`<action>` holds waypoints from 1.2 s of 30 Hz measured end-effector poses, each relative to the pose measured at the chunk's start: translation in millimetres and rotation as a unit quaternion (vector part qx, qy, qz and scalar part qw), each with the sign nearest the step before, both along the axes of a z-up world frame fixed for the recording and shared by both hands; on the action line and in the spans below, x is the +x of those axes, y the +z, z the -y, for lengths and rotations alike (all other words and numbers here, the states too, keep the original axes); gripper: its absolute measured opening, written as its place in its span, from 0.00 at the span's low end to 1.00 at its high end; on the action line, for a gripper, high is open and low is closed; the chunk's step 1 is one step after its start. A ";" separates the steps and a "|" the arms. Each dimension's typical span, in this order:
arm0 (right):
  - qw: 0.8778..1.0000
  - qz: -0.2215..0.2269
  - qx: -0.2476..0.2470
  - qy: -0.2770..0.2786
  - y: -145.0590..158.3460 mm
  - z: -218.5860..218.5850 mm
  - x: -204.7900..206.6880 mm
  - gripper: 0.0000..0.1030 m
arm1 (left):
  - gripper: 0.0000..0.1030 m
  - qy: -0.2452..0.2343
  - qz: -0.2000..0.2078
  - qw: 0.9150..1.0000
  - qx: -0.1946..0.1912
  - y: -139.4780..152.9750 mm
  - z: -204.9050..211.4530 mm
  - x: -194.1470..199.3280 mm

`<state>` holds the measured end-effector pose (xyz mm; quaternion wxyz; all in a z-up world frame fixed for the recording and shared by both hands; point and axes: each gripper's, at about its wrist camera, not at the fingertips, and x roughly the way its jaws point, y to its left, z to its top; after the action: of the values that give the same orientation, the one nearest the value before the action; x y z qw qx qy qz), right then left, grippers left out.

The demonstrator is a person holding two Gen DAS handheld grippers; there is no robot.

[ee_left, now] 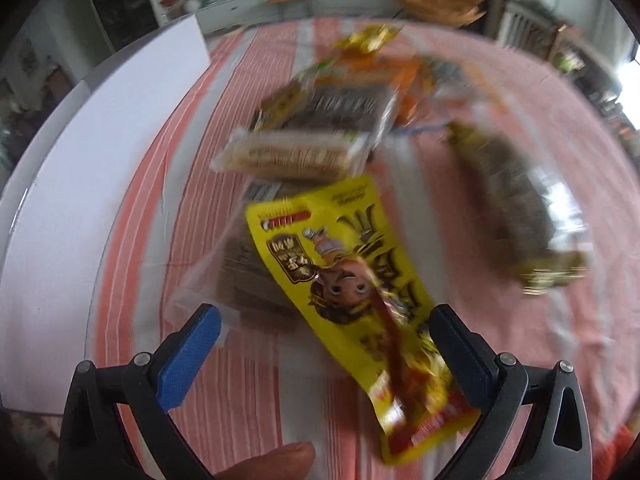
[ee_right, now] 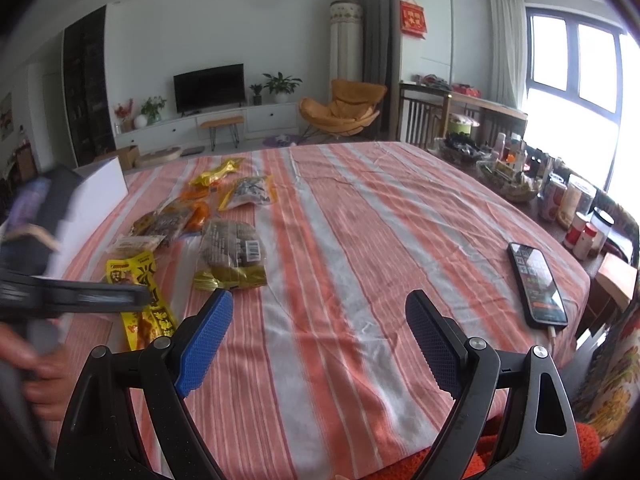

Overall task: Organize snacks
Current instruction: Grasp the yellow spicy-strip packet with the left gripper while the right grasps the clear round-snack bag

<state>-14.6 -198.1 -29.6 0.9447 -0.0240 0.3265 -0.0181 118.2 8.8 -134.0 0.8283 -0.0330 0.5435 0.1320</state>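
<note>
The left gripper (ee_left: 326, 330) has its jaws wide apart over the yellow snack packet (ee_left: 352, 292), which lies on the striped tablecloth (ee_right: 360, 240) – contact is hard to judge, since this view is blurred. Other snack packets (ee_left: 316, 132) beyond it are smeared, their labels unreadable. The right gripper (ee_right: 318, 322) hangs with jaws apart, holding nothing, near a phone (ee_right: 538, 286).
</note>
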 end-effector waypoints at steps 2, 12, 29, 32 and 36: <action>1.000 0.002 0.002 0.001 1.1 1.5 -1.3 0.88 | 1.00 0.002 0.017 1.000 -0.001 0.8 -1.8 -3.5; 0.998 -0.038 0.057 0.000 -5.5 18.3 12.1 0.88 | 1.00 -0.079 0.023 0.996 -0.031 -2.6 -50.5 -31.7; 0.947 -0.289 0.048 0.130 -79.4 -67.7 185.5 0.84 | 0.67 -0.188 0.027 0.981 -0.033 4.0 -44.8 -47.8; 0.951 -0.276 0.081 0.117 -80.3 -50.1 171.7 0.72 | 0.42 -0.201 0.043 0.977 -0.057 6.0 -43.0 -51.7; 0.957 -0.252 0.086 0.111 -79.9 -36.4 150.5 0.72 | 0.32 -0.223 0.038 0.974 -0.031 7.8 -28.9 -51.9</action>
<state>135.9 -161.7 -109.5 0.8263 0.0178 0.5495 0.1219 66.3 37.8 -126.2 0.8556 0.0583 0.5089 -0.0740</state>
